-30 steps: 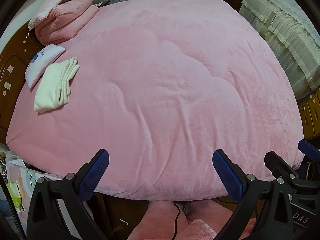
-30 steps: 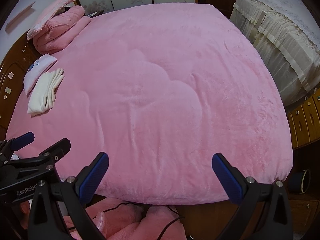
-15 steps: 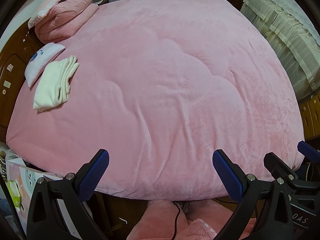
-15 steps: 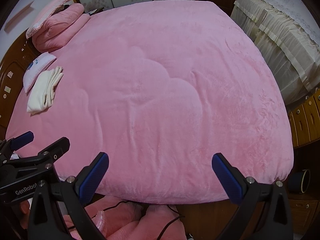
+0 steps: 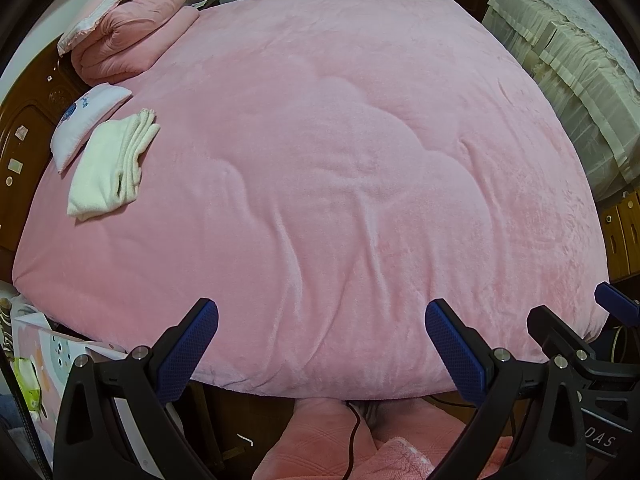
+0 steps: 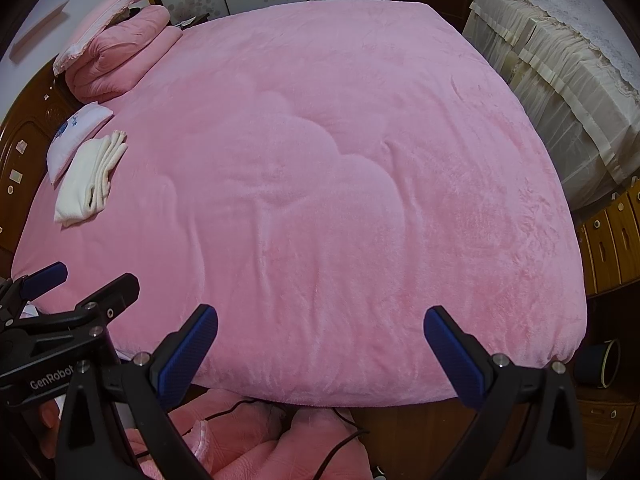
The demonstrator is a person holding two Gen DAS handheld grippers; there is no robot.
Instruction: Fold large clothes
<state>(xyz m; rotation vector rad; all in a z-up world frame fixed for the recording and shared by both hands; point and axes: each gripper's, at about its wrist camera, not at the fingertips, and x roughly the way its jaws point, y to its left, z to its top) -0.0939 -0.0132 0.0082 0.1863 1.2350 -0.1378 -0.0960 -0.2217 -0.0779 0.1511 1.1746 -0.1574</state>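
Observation:
A folded cream-white garment (image 5: pixel 110 170) (image 6: pixel 88 178) lies on the far left of a bed spread with a pink fleece blanket (image 5: pixel 340 160) (image 6: pixel 340 168). My left gripper (image 5: pixel 320 336) hangs open above the blanket's near edge, nothing between its blue pads. My right gripper (image 6: pixel 320 340) is open too, just right of it over the same edge. In the right wrist view the left gripper (image 6: pixel 60 292) shows at lower left; in the left wrist view the right gripper (image 5: pixel 576 320) shows at lower right. The garment is well beyond both.
A small white pillow (image 5: pixel 86 120) and a rolled pink quilt (image 5: pixel 128 40) lie at the head of the bed, by a wooden headboard (image 5: pixel 20 128). A cream-covered cabinet (image 6: pixel 560 72) stands right, wooden drawers (image 6: pixel 612 236) below. The person's pink-clad legs (image 5: pixel 320 440) are beneath the grippers.
Both views have risen and drawn back slightly from the bed, so a little more of the blanket shows. Both grippers stay open; nothing on the bed has moved.

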